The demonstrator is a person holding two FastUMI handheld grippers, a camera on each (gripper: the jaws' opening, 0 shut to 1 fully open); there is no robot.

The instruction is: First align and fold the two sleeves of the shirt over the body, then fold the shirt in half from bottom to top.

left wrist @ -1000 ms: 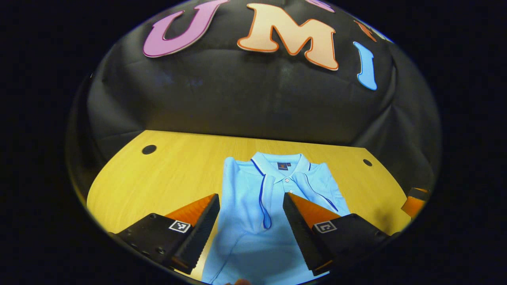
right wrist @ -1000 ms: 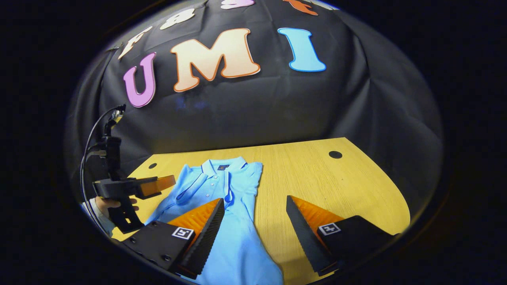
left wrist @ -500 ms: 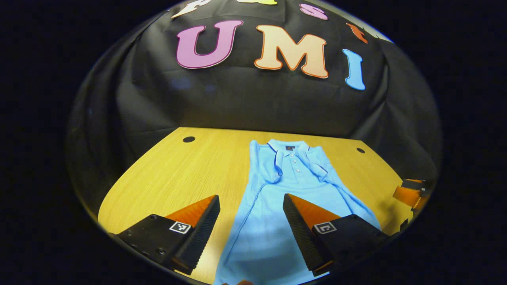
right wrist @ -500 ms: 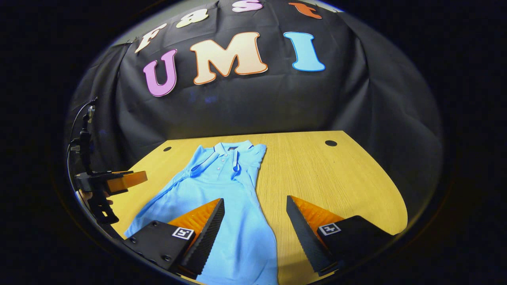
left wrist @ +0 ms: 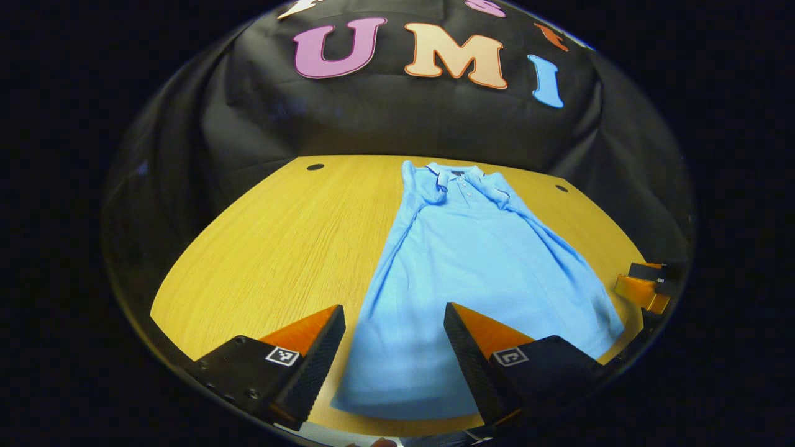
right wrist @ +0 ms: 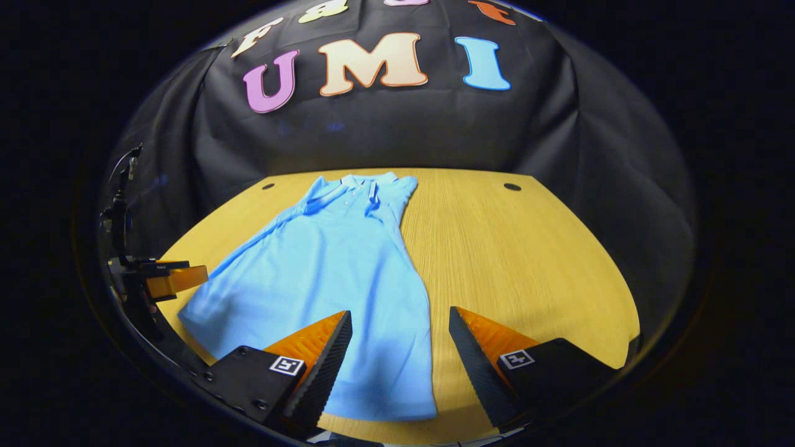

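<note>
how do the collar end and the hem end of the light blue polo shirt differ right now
The collar end of the light blue polo shirt lies far from both grippers by the booth wall; the hem end lies nearest them. The collar end looks narrow, with sleeves folded in; the hem end spreads wide. Both lie flat on the yellow wooden table.

place: recording booth | evidence: black cloth wall [left wrist: 397, 124]; bare wooden table [left wrist: 279, 248]

A big yellow wooden table [left wrist: 279, 248] stands in a dark booth. It has two small round holes [right wrist: 512, 187] near its far corners. Behind it hangs a black cloth wall [right wrist: 397, 136] with many wrinkles. Light shines on the tabletop.
</note>
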